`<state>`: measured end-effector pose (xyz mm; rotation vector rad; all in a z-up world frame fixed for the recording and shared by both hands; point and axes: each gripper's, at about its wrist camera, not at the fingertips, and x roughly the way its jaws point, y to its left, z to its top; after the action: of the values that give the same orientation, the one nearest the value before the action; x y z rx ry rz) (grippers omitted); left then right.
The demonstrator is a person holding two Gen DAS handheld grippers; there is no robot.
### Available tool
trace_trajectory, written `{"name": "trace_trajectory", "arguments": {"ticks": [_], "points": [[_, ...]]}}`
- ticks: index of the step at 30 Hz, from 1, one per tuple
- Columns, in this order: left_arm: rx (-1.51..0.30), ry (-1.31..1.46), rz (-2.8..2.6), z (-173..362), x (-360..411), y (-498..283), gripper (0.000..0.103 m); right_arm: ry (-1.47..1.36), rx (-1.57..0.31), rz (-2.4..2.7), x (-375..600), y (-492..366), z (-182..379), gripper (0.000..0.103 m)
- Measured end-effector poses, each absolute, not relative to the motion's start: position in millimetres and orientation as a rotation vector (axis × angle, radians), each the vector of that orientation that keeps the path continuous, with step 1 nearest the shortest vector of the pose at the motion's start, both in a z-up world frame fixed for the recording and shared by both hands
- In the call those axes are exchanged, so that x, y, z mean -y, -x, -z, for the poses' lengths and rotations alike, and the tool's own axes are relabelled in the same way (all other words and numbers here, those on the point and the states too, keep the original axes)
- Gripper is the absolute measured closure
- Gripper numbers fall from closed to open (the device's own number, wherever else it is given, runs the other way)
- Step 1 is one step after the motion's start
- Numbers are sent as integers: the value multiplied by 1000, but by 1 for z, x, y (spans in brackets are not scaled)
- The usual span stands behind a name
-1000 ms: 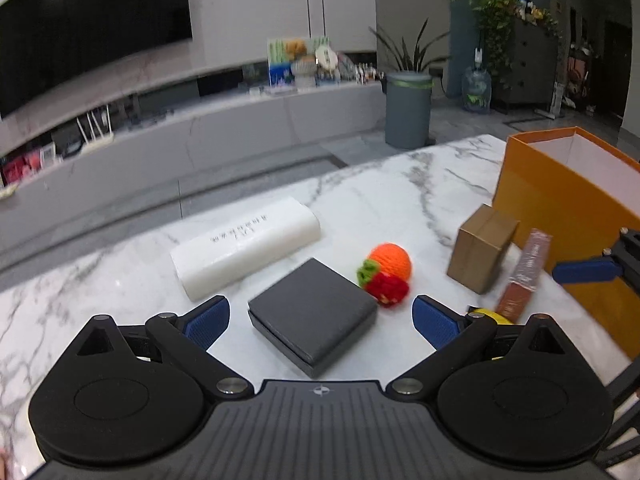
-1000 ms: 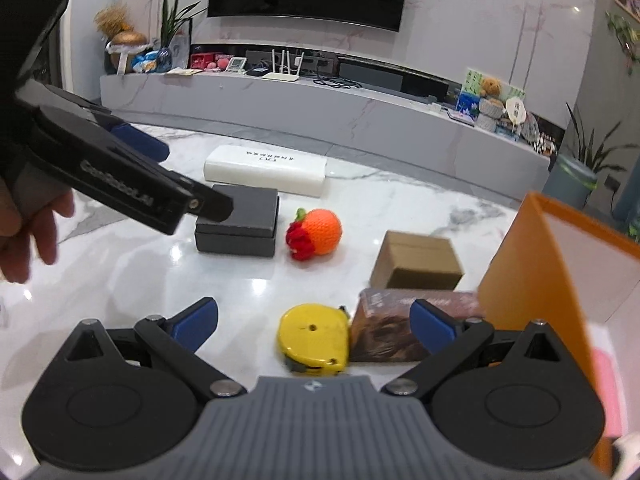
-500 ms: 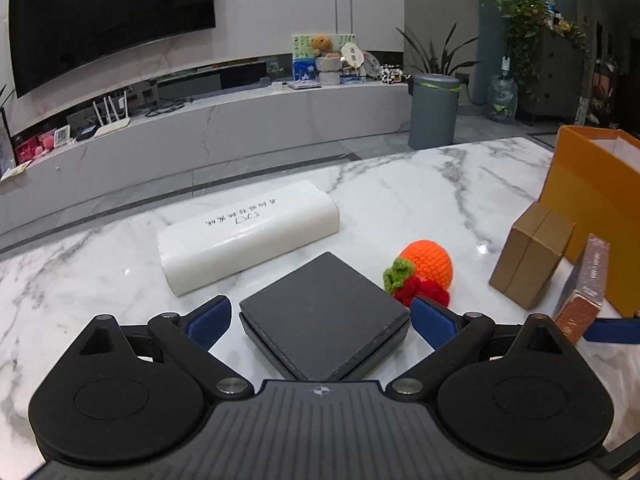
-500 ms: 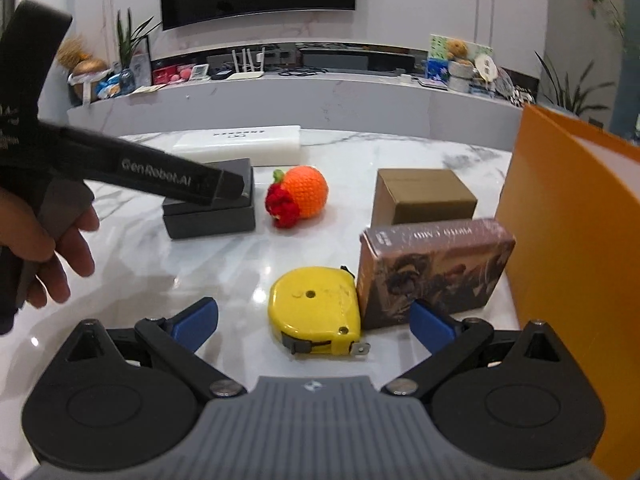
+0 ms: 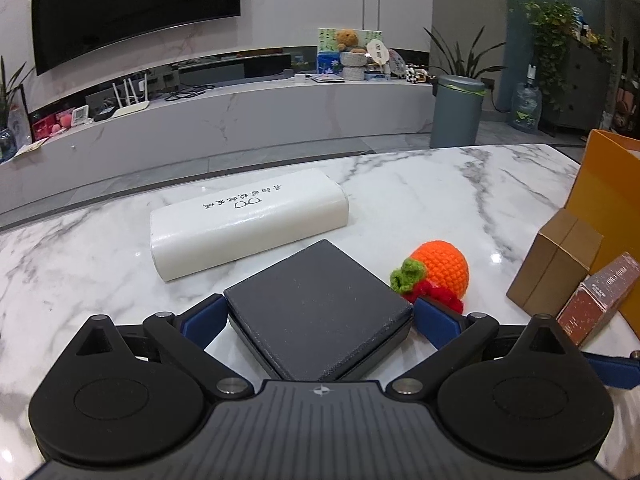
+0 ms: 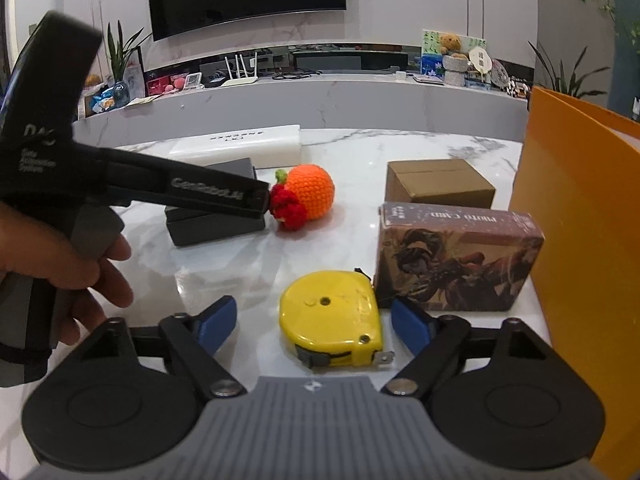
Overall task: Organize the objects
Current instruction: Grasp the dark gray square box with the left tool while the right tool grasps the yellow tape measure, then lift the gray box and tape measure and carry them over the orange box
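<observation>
Right now the left tongs (image 5: 318, 314) straddle the dark grey box (image 5: 320, 306) on the marble worktop (image 5: 420, 204), one blue fingertip (image 5: 202, 316) at its left corner and the other at its right corner; the tips look to be touching the box, though whether they press it firmly cannot be told. Behind the box lies a long white package (image 5: 248, 220) with printed characters, close to its far corner. Just right of the box sits a crocheted orange toy (image 5: 442, 270) with a green and red tuft, and the right fingertip comes in very near that tuft. Further right stand a brown carton (image 5: 556, 266) and a patterned card box (image 5: 596, 298), both close against the orange bag (image 5: 608, 200), which is cut off by the frame edge.

From the right wrist, the right tongs (image 6: 314, 322) are spread wide around a yellow tape measure (image 6: 332, 318) without touching it. The card box stands just beside the tape's far right edge, near the right fingertip. The left tool's black arm crosses in front of the grey box and hides much of its top. A hand (image 6: 80, 276) holding that tool is partly out of frame.
</observation>
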<state>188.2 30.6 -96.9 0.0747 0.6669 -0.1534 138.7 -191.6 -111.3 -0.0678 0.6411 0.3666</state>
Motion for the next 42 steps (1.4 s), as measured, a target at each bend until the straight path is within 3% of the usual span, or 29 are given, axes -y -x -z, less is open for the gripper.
{"name": "trace_trajectory", "arguments": {"ticks": [4, 14, 32, 42], "points": [[-669, -91, 136, 99, -25, -191, 0, 81, -635, -365, 190, -138, 112, 23], [-728, -15, 160, 97, -36, -188, 0, 80, -612, -366, 190, -134, 111, 50], [-840, 7, 142, 86, -35, -143, 1, 95, -613, -364, 191, -132, 112, 51], [-814, 50, 136, 65, -24, -105, 2, 95, -632, -373, 200, -110, 108, 51]]}}
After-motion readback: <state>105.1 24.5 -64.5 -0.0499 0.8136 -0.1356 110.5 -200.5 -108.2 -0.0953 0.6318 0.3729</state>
